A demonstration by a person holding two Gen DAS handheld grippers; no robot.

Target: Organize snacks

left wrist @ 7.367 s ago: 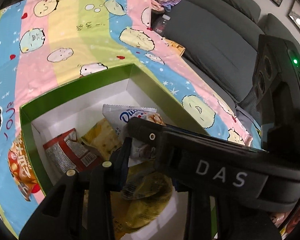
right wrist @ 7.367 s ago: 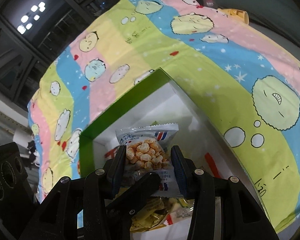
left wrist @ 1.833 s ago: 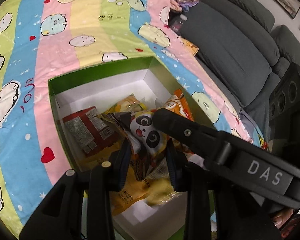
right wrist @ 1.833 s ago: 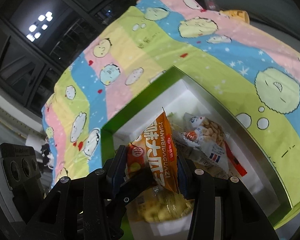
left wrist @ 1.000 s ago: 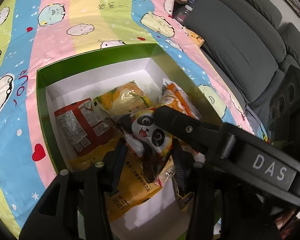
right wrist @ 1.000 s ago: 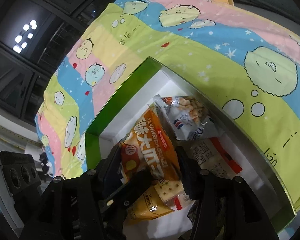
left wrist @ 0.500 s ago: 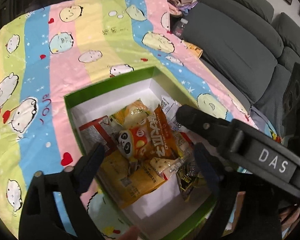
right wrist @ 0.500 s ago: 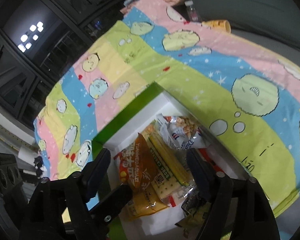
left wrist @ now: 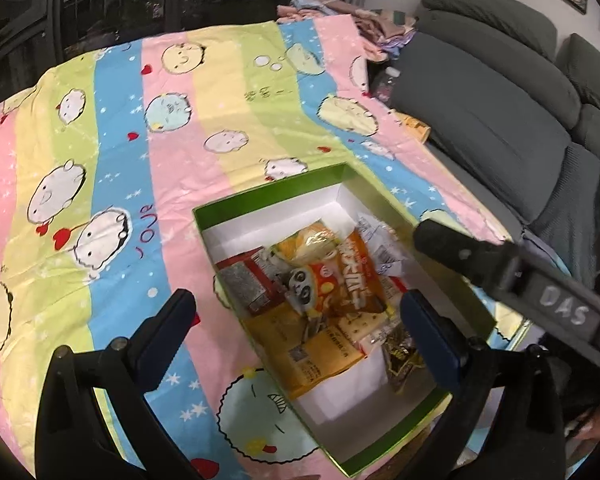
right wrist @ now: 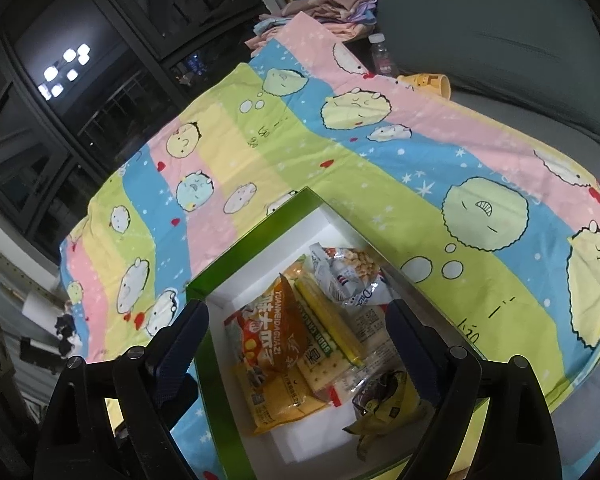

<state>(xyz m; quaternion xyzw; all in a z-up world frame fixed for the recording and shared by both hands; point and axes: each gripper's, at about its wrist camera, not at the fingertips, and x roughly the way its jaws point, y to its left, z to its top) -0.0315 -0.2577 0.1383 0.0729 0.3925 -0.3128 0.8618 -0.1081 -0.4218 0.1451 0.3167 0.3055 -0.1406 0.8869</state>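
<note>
Left wrist view: left gripper (left wrist: 300, 320) at bottom of frame, jaws spread wide, holding nothing. Striped cartoon blanket (left wrist: 112, 152) across left and centre. Green box (left wrist: 268, 196) with white inside at centre right, sitting on blanket. Snacks piled inside: red packet (left wrist: 240, 284) at left, panda packet (left wrist: 304, 284) beside it, orange packet (left wrist: 358, 264) at middle, yellow packet (left wrist: 320, 348) lower down. Dark bar marked DAS (left wrist: 540, 292) crossing right side above box. Grey sofa (left wrist: 480, 92) at upper right.

Right wrist view: dark window (right wrist: 60, 80) at upper left. Right gripper (right wrist: 298, 344) at bottom, jaws also wide apart, nothing between them. Same box (right wrist: 256, 244) at centre, orange packet (right wrist: 276, 332) at left inside, cracker packet (right wrist: 328, 332) next to it, clear puff bag (right wrist: 348, 272) upper right, dark crumpled wrapper (right wrist: 384, 404) lower right. Yellow cup (right wrist: 428, 82) and bottle (right wrist: 382, 56) at upper right by sofa.
</note>
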